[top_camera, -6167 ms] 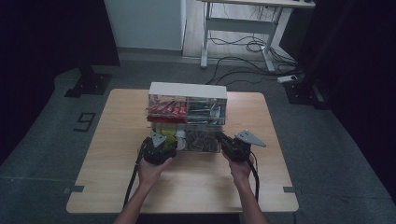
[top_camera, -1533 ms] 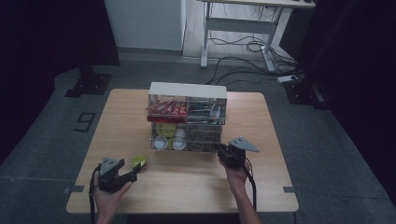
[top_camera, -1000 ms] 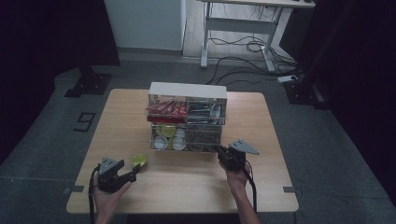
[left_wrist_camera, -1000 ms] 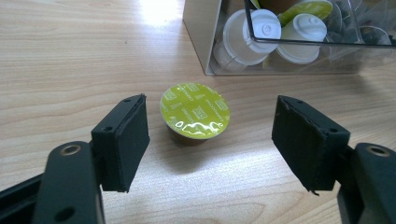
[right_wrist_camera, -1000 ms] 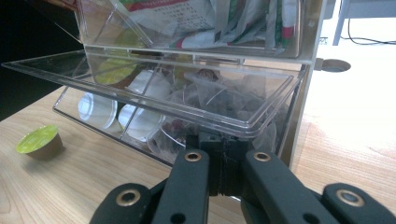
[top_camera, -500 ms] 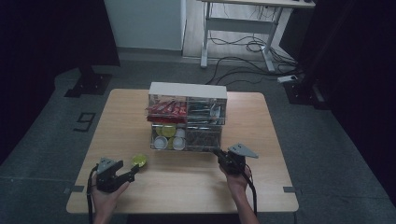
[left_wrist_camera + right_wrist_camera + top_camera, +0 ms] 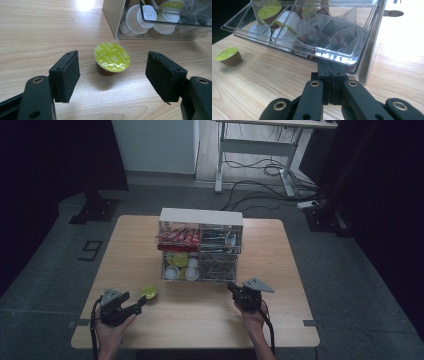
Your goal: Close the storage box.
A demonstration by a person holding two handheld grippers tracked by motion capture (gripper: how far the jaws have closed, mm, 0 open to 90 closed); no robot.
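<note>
One pod: a coffee capsule (image 7: pixel 111 59) with a yellow-green foil lid, sitting upright on the wooden surface (image 7: pixel 200 315), just in front of the organizer's lower left corner.
Left tool (image 7: pixel 113 77): spread wide, the capsule sits between the two black pads (image 7: pixel 65 75) with clear gaps on both sides, touching neither. From the high view it's near the front left of the surface.
Right tool (image 7: pixel 330 75): pads clamped tight together right under the front lip of the lower clear drawer (image 7: pixel 312 32); looks like it's pinching the drawer's front edge, but the contact spot is kinda hidden.
Drawer: pulled out and tilted, holding more capsules on its left side and clear tea-bag style sachets (image 7: pixel 332 32) on its right side.
Organizer (image 7: pixel 201 245): clear box with a white top, mid-surface; red packets (image 7: pixel 177 238) in the upper left compartment.
</note>
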